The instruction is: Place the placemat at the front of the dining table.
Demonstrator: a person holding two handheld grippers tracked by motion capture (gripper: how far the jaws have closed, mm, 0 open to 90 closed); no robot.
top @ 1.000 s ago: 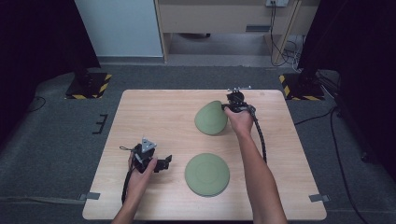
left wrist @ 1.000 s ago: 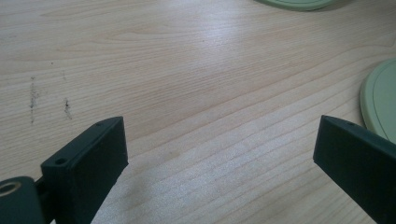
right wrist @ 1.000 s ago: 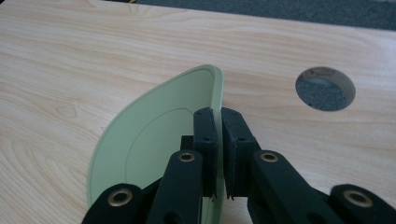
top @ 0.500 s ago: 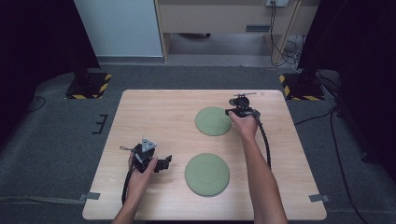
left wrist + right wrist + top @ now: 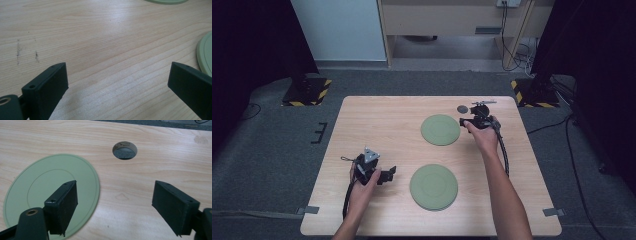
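Two flat green plates lie on the wooden table (image 5: 377, 125): a far one (image 5: 440, 129) and a near one (image 5: 433, 186). My right gripper (image 5: 464, 121) sits just past the far plate's right rim. Its jaws have just been opening and nothing is between them. In the right gripper view the far plate (image 5: 45, 192) lies flat behind the left jaw, and the right gripper (image 5: 115, 205) is open over bare wood. My left gripper (image 5: 389, 174) rests open on the table, left of the near plate. In the left gripper view it (image 5: 117, 82) has bare wood between its jaws, with the near plate's rim (image 5: 206, 56) at the right.
A round hole (image 5: 462, 108) pierces the table just behind the right gripper, and shows as a hole (image 5: 124, 150) in the right gripper view. A black cable (image 5: 504, 150) trails along the right forearm. Hazard-striped stand bases (image 5: 307, 92) sit on the floor behind the table's corners.
The far plate went from tilted up in my right gripper to lying flat. The right gripper let go of it, opened and drew slightly right. The left gripper stayed put.
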